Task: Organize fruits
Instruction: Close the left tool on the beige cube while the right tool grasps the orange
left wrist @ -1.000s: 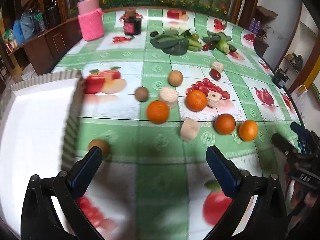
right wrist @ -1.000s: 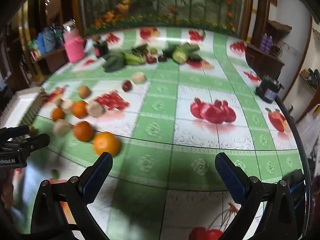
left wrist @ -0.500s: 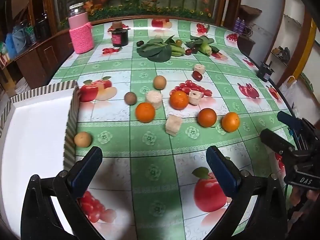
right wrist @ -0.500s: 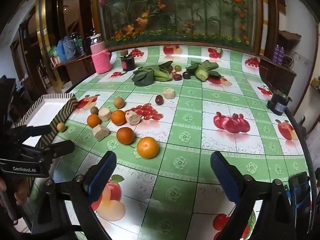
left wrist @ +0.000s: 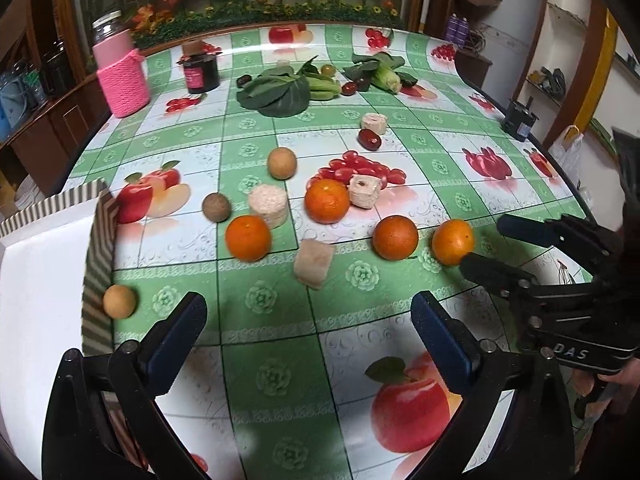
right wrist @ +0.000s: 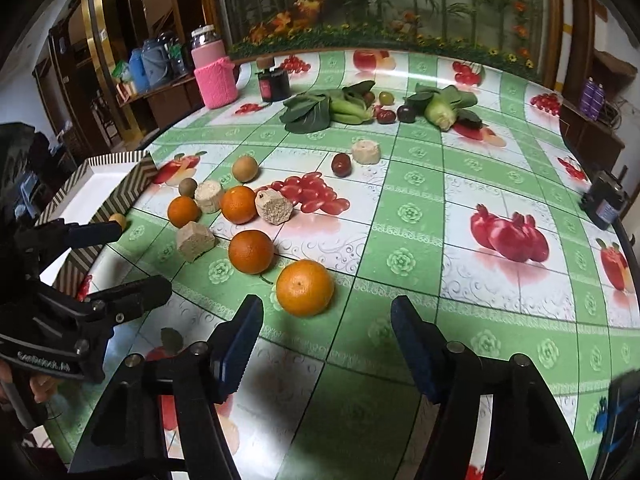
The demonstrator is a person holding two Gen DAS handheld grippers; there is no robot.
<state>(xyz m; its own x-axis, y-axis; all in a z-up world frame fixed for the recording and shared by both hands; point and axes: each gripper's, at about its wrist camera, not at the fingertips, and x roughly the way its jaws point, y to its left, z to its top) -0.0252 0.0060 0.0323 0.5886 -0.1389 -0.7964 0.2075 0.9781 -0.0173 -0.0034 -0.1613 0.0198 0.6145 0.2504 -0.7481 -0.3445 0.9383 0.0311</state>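
Note:
Several oranges lie on the fruit-print tablecloth; the nearest orange [right wrist: 305,288] sits just ahead of my open, empty right gripper [right wrist: 326,340], which also shows in the left wrist view [left wrist: 490,248] beside that orange [left wrist: 453,241]. My left gripper [left wrist: 308,328] is open and empty, above bare cloth. A white tray [left wrist: 98,240] with a striped rim stands at the left, a small tan fruit [left wrist: 119,301] against its wall. Small brown fruits [left wrist: 216,207], a dark red fruit [left wrist: 369,138] and pale cut chunks [left wrist: 314,263] lie among the oranges.
Leafy greens [left wrist: 280,92] and other vegetables lie at the back. A pink-sleeved jar [left wrist: 120,72] and a dark jar [left wrist: 200,72] stand back left. A small black device [right wrist: 604,204] sits at the table's right edge.
Both views have steadied. My right gripper has come closer to the nearest orange and its fingers have narrowed somewhat. The left gripper has shifted little. No fruit has moved.

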